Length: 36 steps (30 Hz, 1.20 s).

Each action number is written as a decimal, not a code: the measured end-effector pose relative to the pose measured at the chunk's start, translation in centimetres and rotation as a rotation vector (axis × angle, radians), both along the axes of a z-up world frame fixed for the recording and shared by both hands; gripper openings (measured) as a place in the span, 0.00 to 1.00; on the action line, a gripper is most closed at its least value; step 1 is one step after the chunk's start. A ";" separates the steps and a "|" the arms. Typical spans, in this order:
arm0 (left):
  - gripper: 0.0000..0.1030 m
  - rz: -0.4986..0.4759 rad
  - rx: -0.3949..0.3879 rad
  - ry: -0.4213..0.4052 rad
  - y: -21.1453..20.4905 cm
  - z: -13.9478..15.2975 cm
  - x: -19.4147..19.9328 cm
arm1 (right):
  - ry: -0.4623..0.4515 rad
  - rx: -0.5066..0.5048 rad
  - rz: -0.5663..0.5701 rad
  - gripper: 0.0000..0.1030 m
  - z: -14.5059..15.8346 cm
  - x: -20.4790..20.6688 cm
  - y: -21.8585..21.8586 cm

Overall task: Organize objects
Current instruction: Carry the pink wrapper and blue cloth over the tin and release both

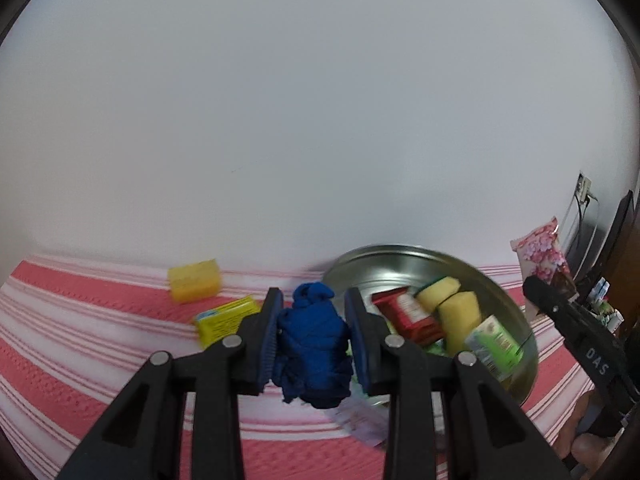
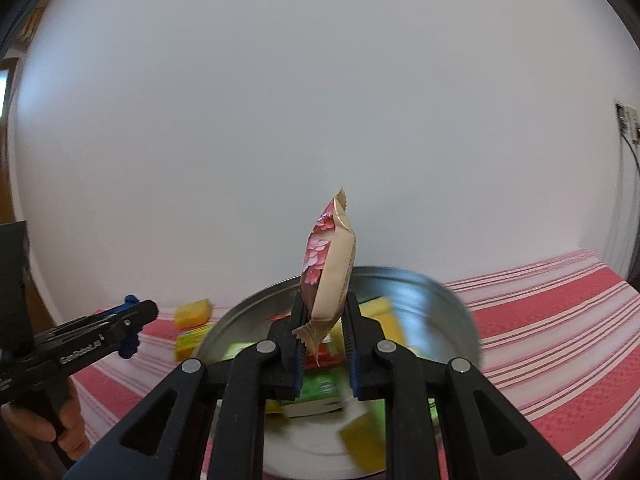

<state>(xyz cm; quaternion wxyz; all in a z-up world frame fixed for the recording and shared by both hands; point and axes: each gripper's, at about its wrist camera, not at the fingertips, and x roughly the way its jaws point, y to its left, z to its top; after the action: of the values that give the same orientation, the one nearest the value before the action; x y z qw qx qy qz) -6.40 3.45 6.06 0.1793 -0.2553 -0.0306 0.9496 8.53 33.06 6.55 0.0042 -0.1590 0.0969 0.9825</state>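
Left gripper (image 1: 314,334) sits at lower centre of its own view, jaws closed on a bundled blue cloth (image 1: 314,348) that fills the gap between the two blue pads (image 1: 269,344); the cloth bulges above and below the fingers. Behind it, a red-and-white striped tablecloth (image 1: 80,320) covers the surface against a plain white wall. Right of centre in this view, a round metal tin (image 1: 404,258) holds a red box (image 1: 408,316), two yellow sponges (image 1: 458,312) and a green-labelled carton (image 1: 494,344), all blurred. Left of the tin, lying on the tablecloth: a yellow sponge block (image 1: 195,285) and, nearer the gripper, a yellow packet (image 1: 224,320). Right gripper (image 2: 326,340) at lower centre of its own view, jaws clamped on the lower end of a pink floral snack packet (image 2: 330,268), which stands upright above the fingers with its crimped top edge uppermost. The same packet appears at the right edge of the left view, with the right gripper's black body below it. In the right view the tin lies directly behind and under the fingers. A hand (image 2: 60,424) at lower left of that view grips the left tool's handle.
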 end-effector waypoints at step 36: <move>0.30 -0.120 -0.188 -0.154 13.2 -4.5 -1.0 | -0.203 0.111 -0.068 0.18 -4.0 -6.7 3.3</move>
<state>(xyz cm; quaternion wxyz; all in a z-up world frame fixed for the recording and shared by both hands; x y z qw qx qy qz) -7.41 16.63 1.52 0.2080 -0.3446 0.0603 0.9134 1.84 36.39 2.58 0.0563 -0.2539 0.0469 0.9645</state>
